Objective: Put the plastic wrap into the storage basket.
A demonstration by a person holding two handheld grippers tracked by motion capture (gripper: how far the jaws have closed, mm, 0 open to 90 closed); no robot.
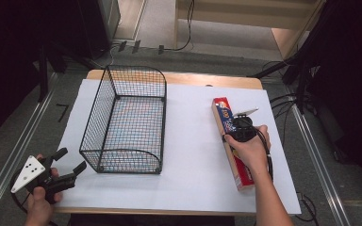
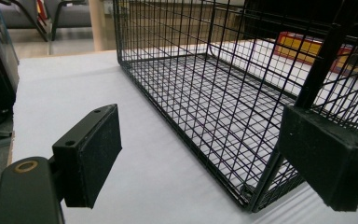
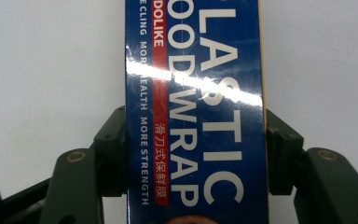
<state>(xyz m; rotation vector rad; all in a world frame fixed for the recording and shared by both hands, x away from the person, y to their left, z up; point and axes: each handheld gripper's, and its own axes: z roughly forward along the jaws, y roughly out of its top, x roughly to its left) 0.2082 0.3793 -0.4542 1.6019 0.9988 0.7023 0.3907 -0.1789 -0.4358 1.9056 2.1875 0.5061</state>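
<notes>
Right gripper (image 3: 193,154): your jaws clamp the plastic wrap box (image 3: 196,93) between them, box flat on the table. Left gripper (image 1: 65,169) gapes beside the wire basket (image 1: 122,122). Lift and loading remain.

Both forearms are bare, no sleeves. Each hand-held gripper (image 1: 68,162) is black with square padded jaws, brass-ringed pivot screws and a trailing black cable; the left carries a grey three-cornered plate dotted black.

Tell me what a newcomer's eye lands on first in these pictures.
First, the black wire basket, standing empty on the left half of the white table. Next, the long blue and red plastic wrap box lying at the right, with the right gripper closed across its width. The left gripper waits open at the basket's near corner.
</notes>
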